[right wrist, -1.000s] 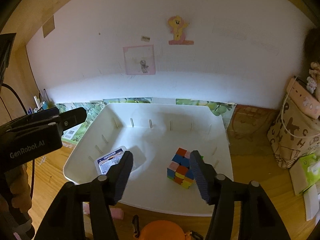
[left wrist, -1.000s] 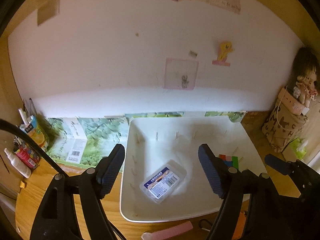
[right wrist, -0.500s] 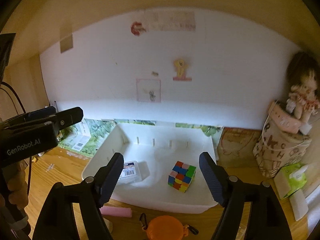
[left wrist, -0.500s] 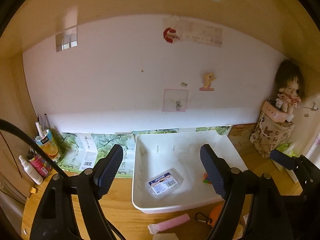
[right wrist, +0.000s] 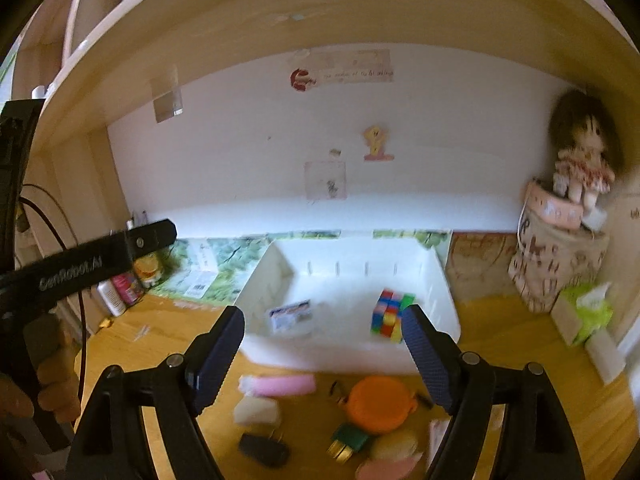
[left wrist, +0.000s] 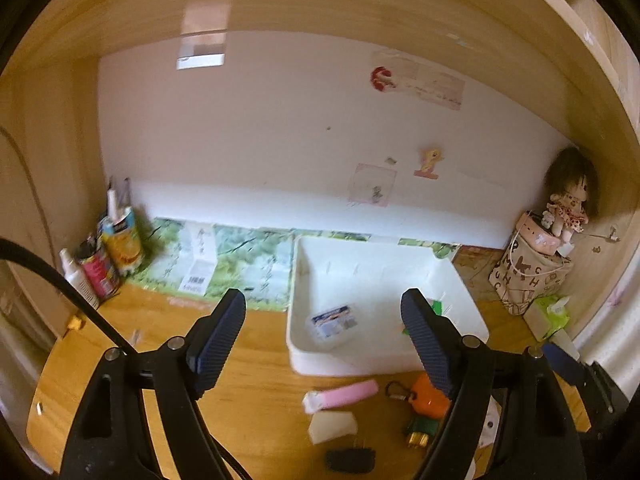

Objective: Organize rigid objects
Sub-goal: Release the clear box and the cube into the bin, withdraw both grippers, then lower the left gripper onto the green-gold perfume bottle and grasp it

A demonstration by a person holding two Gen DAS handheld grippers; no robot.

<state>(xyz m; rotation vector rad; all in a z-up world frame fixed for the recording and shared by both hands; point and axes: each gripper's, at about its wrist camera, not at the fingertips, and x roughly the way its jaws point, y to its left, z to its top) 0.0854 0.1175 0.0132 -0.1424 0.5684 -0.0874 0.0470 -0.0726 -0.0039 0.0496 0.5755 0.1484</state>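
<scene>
My left gripper (left wrist: 323,334) and right gripper (right wrist: 323,350) both spread wide, holding nothing, white bin (right wrist: 448,300) on wooden desk (right wrist: 520,344) against white wall (right wrist: 248,152), cube (right wrist: 390,312) and clear box (right wrist: 291,314) inside bin, pink comb (right wrist: 278,385), orange case (right wrist: 378,403) just in front of bin, doll (right wrist: 582,152) right of bin

Background clutter on desk, wall side.
Doll (right wrist: 582,152) sat on a printed fabric bag (right wrist: 560,256) at right; green tissue pack (right wrist: 588,312) just beside it; bottles and cans (left wrist: 104,260) stood at left; stickers (left wrist: 430,162) on white wall.
</scene>
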